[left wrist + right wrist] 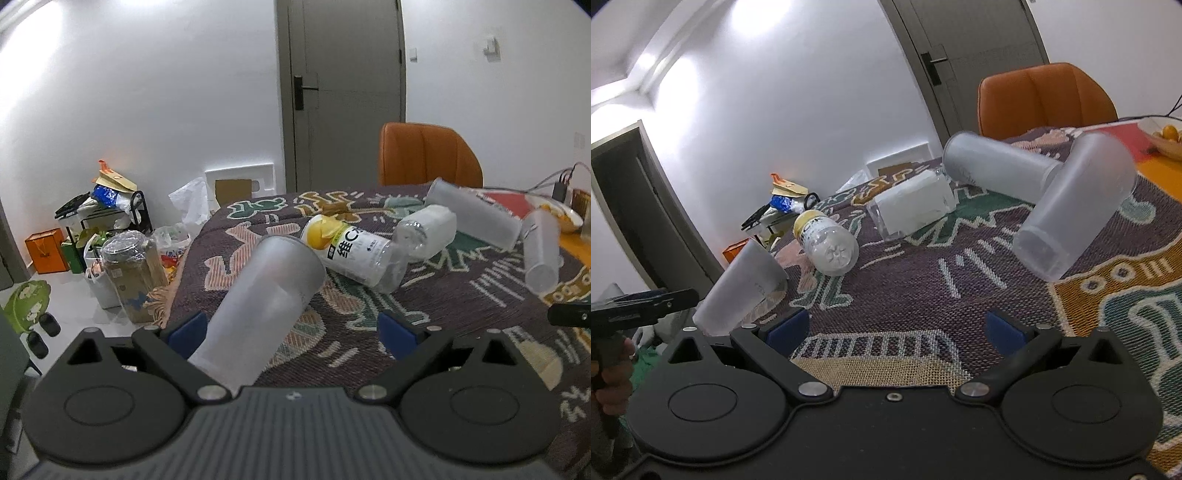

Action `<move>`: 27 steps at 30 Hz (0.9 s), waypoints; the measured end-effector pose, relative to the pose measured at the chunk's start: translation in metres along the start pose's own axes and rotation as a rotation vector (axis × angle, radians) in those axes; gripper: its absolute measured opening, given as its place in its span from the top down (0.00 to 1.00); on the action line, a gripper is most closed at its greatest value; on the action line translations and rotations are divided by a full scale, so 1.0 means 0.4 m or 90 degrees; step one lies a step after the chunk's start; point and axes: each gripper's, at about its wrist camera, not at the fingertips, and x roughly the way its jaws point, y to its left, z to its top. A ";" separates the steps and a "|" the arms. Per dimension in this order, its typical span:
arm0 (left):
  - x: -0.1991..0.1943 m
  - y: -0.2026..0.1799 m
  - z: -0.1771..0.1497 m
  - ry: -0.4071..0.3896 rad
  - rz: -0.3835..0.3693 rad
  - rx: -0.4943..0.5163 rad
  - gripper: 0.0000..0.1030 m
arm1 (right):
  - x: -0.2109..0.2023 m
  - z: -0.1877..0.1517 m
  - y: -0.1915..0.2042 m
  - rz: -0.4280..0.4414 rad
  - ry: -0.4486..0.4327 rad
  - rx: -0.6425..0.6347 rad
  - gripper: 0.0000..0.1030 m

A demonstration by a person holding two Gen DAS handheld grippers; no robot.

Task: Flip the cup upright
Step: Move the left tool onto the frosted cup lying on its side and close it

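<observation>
A frosted cup (266, 299) is seen tilted between the wide-open left tool (291, 328); unclamped, it could topple onto the tabletop (461, 317).

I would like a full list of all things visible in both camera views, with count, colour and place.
frosted cups: three, translucent white; one tilted between the left fingers, two on their sides at the far right of the table
labelled bottle: one, clear with yellow and white label, lying at mid-table
clear container: one, with white contents, lying beside the bottle
patterned cloth: one, purple with green and orange, covering the table
chair: one, orange, behind the table
door: one, grey, back wall
floor clutter: bags and boxes, mixed colours, left of the table
left gripper: one, black with blue pads, open
right gripper: one, same colours, open and empty
</observation>
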 end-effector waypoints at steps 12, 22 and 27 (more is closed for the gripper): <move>0.126 0.013 0.030 0.048 -0.004 0.070 0.08 | 0.088 0.019 0.017 0.002 0.011 0.022 0.00; 0.212 0.045 0.044 0.084 -0.002 0.102 0.08 | 0.166 0.024 0.051 0.007 0.036 0.017 0.00; 0.248 0.046 0.036 0.114 -0.015 0.111 0.08 | 0.178 0.021 0.050 0.006 0.042 0.022 0.00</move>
